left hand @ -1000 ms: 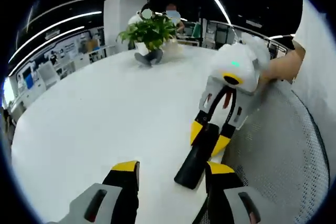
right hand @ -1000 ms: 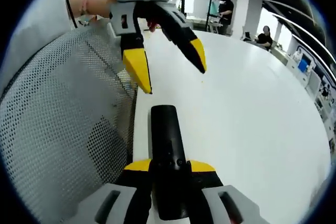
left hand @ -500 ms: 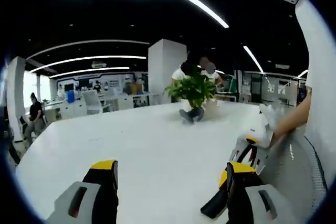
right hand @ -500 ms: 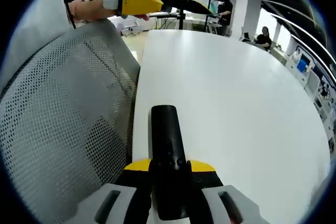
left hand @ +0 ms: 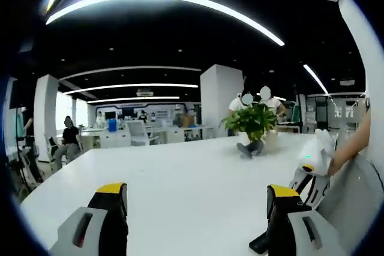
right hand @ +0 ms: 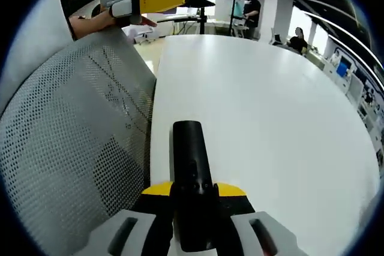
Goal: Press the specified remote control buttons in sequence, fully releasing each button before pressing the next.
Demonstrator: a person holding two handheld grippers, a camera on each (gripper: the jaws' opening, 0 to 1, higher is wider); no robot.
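A black remote control point(right hand: 192, 169) lies lengthwise between the yellow-tipped jaws of my right gripper point(right hand: 193, 191), which is shut on it just above the white table point(right hand: 270, 112). In the left gripper view my left gripper point(left hand: 195, 208) stands open, level over the table, with nothing between its fingers. There the right gripper point(left hand: 307, 179) comes in from the right, and the remote's black end point(left hand: 259, 244) peeks out by my right finger. In the right gripper view the left gripper point(right hand: 191, 0) hangs high at the far left, side-on, held by a hand, well away from the remote.
A grey mesh chair back point(right hand: 72, 148) presses against the table's near edge, left of the remote. A potted plant point(left hand: 252, 125) stands at the table's far side. People sit and stand in the office beyond. The wide white tabletop stretches to the right.
The left gripper has lifted up and back from the remote's tip, and its view now looks level across the room. The right gripper and the remote have not moved.
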